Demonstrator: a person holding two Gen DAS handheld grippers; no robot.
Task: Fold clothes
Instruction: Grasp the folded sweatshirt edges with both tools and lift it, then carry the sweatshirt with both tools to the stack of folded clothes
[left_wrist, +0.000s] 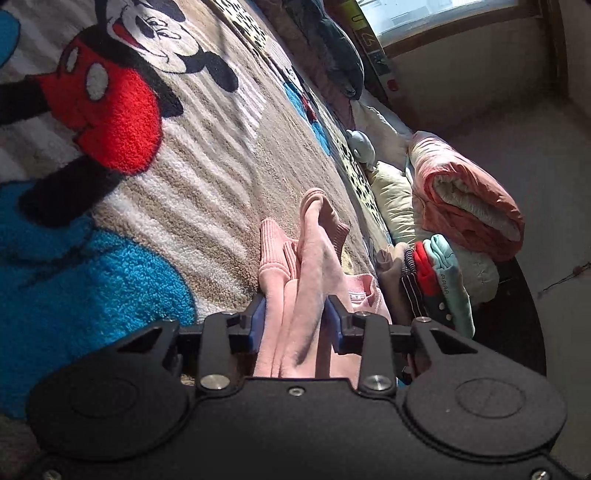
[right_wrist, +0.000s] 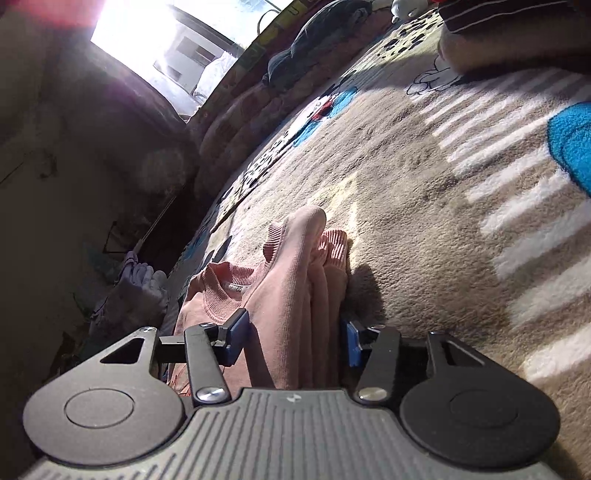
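Left gripper pinching bunched folds of pink sweatshirt between blue pads. Right gripper likewise clamped on same pink sweatshirt, ribbed cuffs and collar with label visible. Garment gathered, resting on cartoon-print fleece blanket covering bed. Stack of folded clothes just beside garment, near rolled pink quilt. No containers seen in either view.
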